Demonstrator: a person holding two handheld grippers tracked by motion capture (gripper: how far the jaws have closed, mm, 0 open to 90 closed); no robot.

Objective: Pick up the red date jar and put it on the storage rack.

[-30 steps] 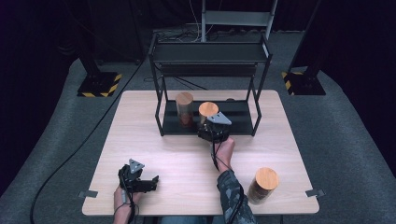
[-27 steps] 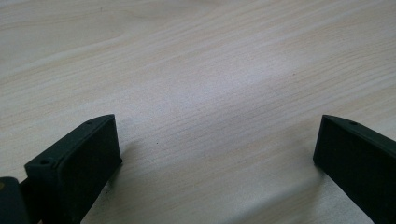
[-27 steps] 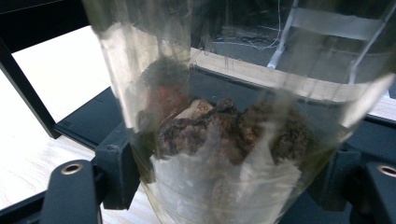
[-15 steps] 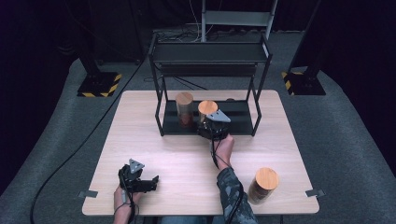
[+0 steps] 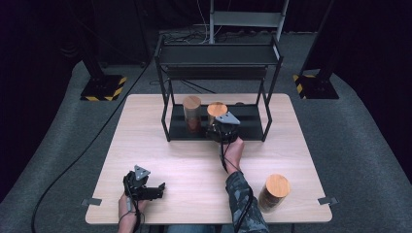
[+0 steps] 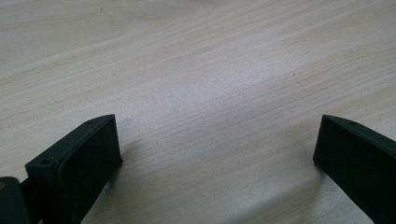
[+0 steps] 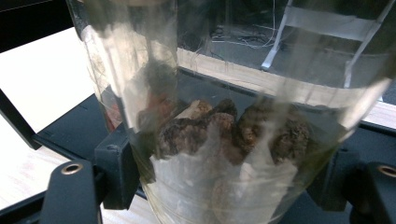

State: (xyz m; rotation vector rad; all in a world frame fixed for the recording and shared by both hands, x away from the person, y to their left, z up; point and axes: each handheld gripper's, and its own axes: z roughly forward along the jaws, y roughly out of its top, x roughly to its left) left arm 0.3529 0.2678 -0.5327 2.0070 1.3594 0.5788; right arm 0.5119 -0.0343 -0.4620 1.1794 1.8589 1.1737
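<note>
While clamped in the right tool (image 7: 224,186), jar (image 7: 219,116) upright, lid upward.

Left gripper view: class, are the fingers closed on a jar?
No. The left gripper has its fingers spread wide apart with nothing but bare wooden table between them.

two jars (image 5: 192,112) on rack shelf (image 5: 250,127), third jar (image 5: 273,191) front right
</note>
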